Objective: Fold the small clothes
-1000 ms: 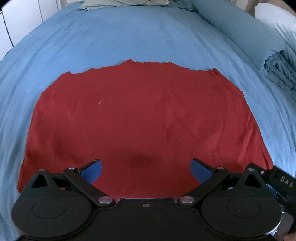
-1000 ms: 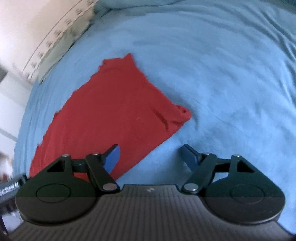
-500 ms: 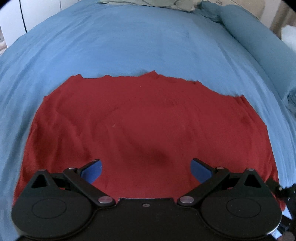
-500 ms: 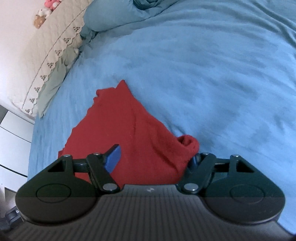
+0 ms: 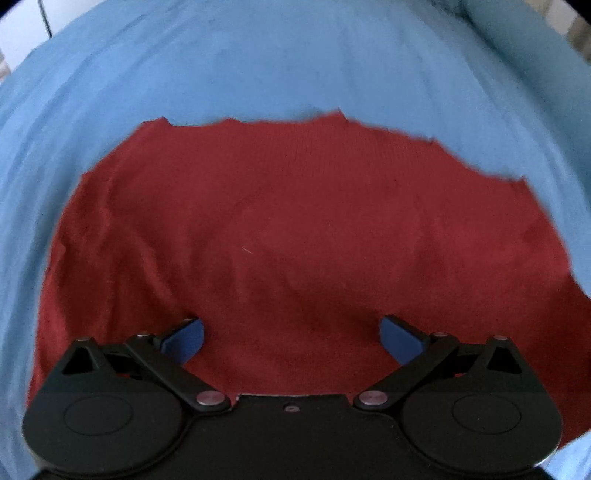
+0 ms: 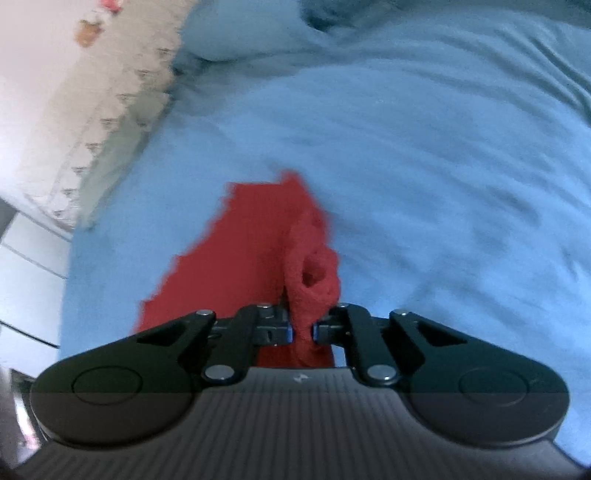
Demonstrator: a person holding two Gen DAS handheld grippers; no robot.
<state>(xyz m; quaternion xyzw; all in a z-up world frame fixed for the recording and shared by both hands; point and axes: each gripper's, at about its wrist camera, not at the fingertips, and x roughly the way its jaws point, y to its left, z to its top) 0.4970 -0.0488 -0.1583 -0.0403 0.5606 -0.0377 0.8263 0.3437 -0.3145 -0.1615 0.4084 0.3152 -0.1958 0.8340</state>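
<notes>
Blurred pillow [image 6: 236, 33], toys [image 6: 88, 31].

My left gripper [image 5: 291, 334] gapes; my right gripper [image 6: 302, 329] is clamped.
Left blue pads [image 5: 400, 338] spread wide; right jaws pinch a red cloth [image 6: 314, 280] fold between their tips.

Bed and bedding

A blue bedsheet [image 6: 424, 177] covers the bed; at ten o'clock in the right wrist view lies a cream lace-edged bedspread [image 6: 110, 122], blurred.
</notes>
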